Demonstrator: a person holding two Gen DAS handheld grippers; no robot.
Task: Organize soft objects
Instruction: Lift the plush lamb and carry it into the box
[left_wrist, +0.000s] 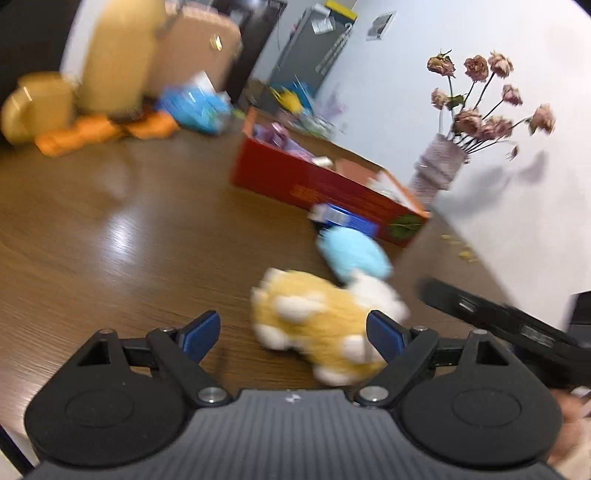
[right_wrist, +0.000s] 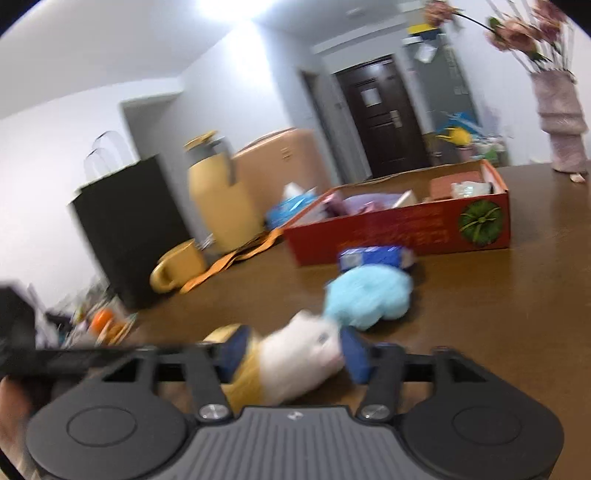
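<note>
Right gripper (right_wrist: 291, 354): jaws on either side of the plush dog (right_wrist: 295, 360), at its white head end, pads touching or nearly so. Blur hides whether they actually squeeze it, so clamp state: cannot tell.

Left gripper (left_wrist: 293, 330): jaws wide apart, holding nothing. Dog (left_wrist: 325, 325) lies on the surface (left_wrist: 110, 240) between them, shifted toward the right pad and touching or overlapping it; left pad is clear of it. The right gripper's black body enters that view from the right edge.

Blue plush (right_wrist: 365, 295) sits just beyond the dog, touching or almost touching its head. Behind that, a small blue pack (right_wrist: 373, 256) lies against the red box (right_wrist: 406, 229) wall. Box is open-topped, with mixed items inside, too blurred to name.

Further out: vase (left_wrist: 439, 166) of dried roses near the wall past the box, yellow mug (right_wrist: 177, 264) and yellow flask (right_wrist: 218, 195) at the far left, orange strap (right_wrist: 236, 258) by them, black bag (right_wrist: 129, 229) beside the mug. Both views are motion-blurred.
</note>
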